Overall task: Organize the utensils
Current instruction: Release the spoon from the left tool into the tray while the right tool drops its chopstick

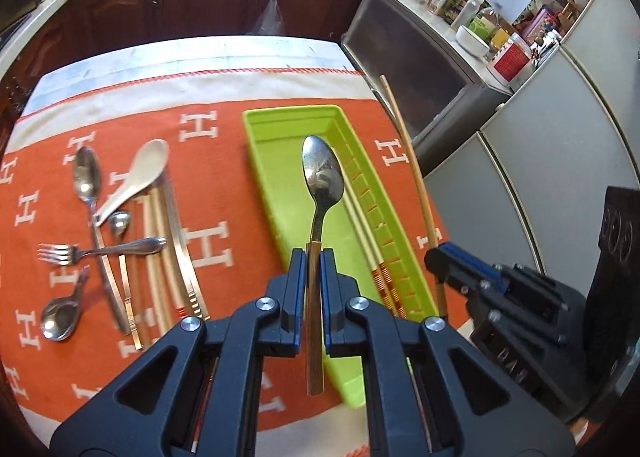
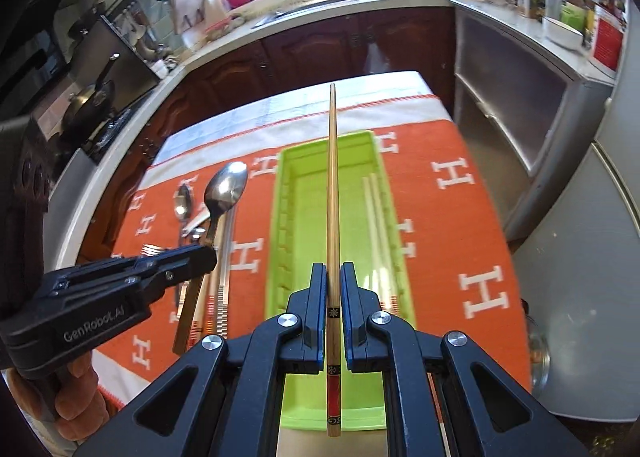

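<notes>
My left gripper (image 1: pixel 314 257) is shut on a steel spoon with a gold handle (image 1: pixel 322 177) and holds it above the green tray (image 1: pixel 280 125). My right gripper (image 2: pixel 333 271) is shut on a wooden chopstick (image 2: pixel 332 177), held lengthwise over the green tray (image 2: pixel 316 141). Two pale chopsticks (image 2: pixel 376 217) lie inside the tray along its right side. The right gripper (image 1: pixel 440 261) with its chopstick (image 1: pixel 404 149) shows at the tray's right edge in the left wrist view. The left gripper (image 2: pixel 204 257) with its spoon (image 2: pixel 226 189) shows left of the tray in the right wrist view.
On the orange cloth (image 1: pixel 224 185) left of the tray lie a steel spoon (image 1: pixel 86 173), a white ceramic spoon (image 1: pixel 136 177), a fork (image 1: pixel 60 255), a small ladle spoon (image 1: pixel 60 321), a knife and more chopsticks (image 1: pixel 160 257). Kitchen cabinets (image 1: pixel 216 5) and a fridge (image 2: pixel 580 297) surround the table.
</notes>
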Motion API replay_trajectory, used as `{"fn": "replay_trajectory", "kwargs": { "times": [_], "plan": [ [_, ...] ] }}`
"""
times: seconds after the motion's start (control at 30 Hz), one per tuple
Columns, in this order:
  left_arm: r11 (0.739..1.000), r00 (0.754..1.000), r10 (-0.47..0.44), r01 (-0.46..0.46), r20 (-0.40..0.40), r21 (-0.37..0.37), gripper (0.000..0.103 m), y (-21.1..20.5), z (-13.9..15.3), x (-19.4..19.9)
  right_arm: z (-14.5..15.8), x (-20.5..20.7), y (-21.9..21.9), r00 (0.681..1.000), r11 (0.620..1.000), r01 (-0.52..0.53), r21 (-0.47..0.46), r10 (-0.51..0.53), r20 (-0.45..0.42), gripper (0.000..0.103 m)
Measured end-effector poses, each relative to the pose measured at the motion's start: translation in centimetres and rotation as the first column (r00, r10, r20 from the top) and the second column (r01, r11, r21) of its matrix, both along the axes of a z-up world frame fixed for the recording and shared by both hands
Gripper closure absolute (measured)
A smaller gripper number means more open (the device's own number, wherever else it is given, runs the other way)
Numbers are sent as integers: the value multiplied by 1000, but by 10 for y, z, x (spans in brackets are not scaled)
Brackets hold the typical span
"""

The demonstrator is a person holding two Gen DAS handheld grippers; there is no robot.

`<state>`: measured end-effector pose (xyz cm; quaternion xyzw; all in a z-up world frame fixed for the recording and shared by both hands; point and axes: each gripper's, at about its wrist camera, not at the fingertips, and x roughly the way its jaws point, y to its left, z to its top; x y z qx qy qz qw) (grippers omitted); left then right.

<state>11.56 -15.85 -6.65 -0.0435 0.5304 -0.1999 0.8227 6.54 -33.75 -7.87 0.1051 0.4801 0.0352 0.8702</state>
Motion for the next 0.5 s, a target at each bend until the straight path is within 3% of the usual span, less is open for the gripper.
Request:
{"fn": "replay_trajectory", "kwargs": {
  "times": [0.33, 0.4, 0.47, 0.5],
  "plan": [
    [999, 998, 35, -34, -51, 20, 98, -21, -35, 22, -33, 17, -17, 997, 999, -29, -28, 26, -75, 96],
    [999, 997, 45, -44, -65, 30, 98, -20, -41, 23, -42, 23, -16, 995, 999, -20, -30, 18, -93, 91],
    [998, 997, 44, -41, -69, 47, 98, -21, -46, 23, -50, 29, -19, 995, 1000, 5, -29, -8, -104, 72],
    [998, 997, 40, -36, -70, 53, 97, -22, -47, 23, -53, 32, -17, 995, 1000, 14, -28, -17, -100, 70]
  ]
}}
